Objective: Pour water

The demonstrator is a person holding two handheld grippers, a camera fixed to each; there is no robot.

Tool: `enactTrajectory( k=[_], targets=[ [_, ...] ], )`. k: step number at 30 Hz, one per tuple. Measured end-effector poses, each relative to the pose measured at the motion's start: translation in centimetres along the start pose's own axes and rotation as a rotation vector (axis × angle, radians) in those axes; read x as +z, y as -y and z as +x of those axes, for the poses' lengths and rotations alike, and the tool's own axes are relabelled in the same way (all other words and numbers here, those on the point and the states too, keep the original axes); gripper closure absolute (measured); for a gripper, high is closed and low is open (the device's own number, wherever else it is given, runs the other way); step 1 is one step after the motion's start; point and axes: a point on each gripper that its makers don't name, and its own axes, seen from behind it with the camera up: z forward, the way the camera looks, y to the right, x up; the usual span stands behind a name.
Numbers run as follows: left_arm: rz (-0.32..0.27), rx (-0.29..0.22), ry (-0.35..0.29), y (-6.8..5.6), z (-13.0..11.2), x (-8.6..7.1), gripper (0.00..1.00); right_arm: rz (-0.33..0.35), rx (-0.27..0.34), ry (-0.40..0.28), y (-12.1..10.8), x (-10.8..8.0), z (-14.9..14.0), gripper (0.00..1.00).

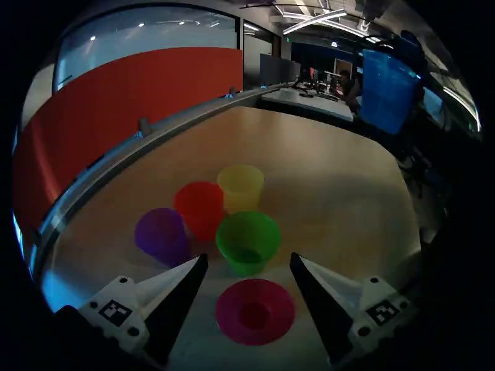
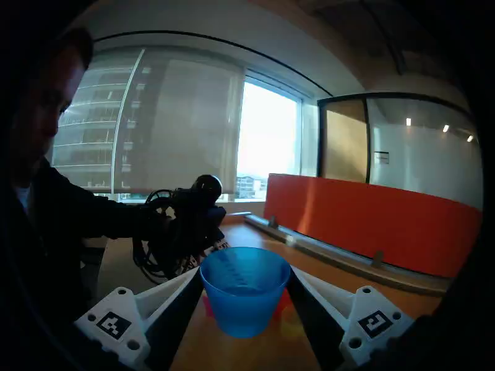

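Observation:
Five cups stand grouped on the wooden table (image 1: 334, 179): yellow (image 1: 240, 185), red (image 1: 199, 207), purple (image 1: 162, 235), green (image 1: 247, 241) and a magenta cup (image 1: 255, 311) nearest me. My left gripper (image 1: 247, 260) is open, hovering with its fingers either side of the magenta cup and not touching it. My right gripper (image 2: 244, 275) is shut on a translucent blue cup (image 2: 244, 290), held upright above the table. In the left gripper view the blue cup (image 1: 387, 89) hangs high at the upper right. Whether it holds water I cannot tell.
An orange partition (image 1: 124, 111) with a metal rail runs along the table's far left edge. A person in a dark sleeve (image 2: 68, 216) sits at the left, their hand holding the other gripper (image 2: 185, 232). Desks and monitors stand beyond the table.

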Motion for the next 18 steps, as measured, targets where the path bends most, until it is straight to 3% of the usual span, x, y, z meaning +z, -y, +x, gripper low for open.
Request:
enactTrajectory(
  k=[11, 18],
  targets=[
    [0.007, -0.007, 0.031, 0.7, -0.3, 2.6, 0.01, -0.016, 0.003, 0.007, -0.6, -0.3, -0.5, 0.08],
    [-0.001, -0.007, 0.039, 0.5, -0.2, 3.7, 0.01, -0.016, 0.003, 0.010, -0.7, -0.2, -0.5, 0.08]
  ],
)
